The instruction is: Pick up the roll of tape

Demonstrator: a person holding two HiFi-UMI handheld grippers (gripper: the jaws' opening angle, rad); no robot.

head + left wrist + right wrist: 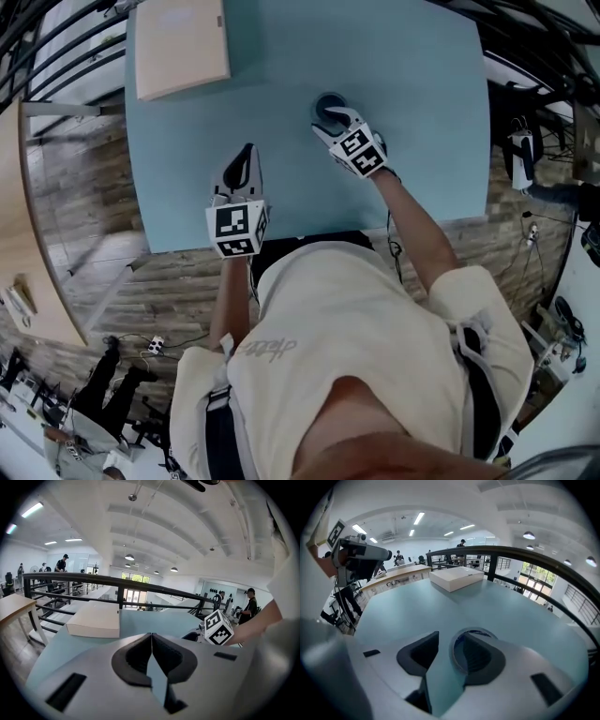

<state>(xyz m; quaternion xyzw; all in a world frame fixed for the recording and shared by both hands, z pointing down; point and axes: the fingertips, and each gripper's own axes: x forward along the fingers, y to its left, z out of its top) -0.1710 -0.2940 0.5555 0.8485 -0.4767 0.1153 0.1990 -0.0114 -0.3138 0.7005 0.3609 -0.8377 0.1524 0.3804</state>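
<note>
Located the dark, ring-shaped roll of tape (323, 103) lying flat on the teal tabletop (412, 141), in the middle of its far half. Noted a flat pale cardboard box (178, 47) well apart from it, at the far left corner.

Found the right gripper (330, 114) lowered onto the roll, with its marker cube (361, 150) toward the person. Checked the right gripper view: jaws of the right gripper (447, 639) standing moderately apart, not closed on anything. Confirmed its right dark finger (480, 658) sits inside the hole of the roll (453, 651), the ring curving round that finger's tip. Confirmed its left finger (419, 656) lies outside the ring, with a wedge of bare tabletop (417, 611) between that finger and the roll's wall. Cannot tell whether the inner finger touches the wall. Saw the box (457, 577) farther along the table in the same view.

Found the left gripper (246, 155) near the table's near edge, well left of the roll and apart from it. Checked the left gripper view: jaws of the left gripper (151, 637) closed tip to tip, holding nothing. Noted beyond them the tabletop (154, 618), the box (93, 620) to the left, and the right gripper's marker cube (218, 627) to the right.
</note>
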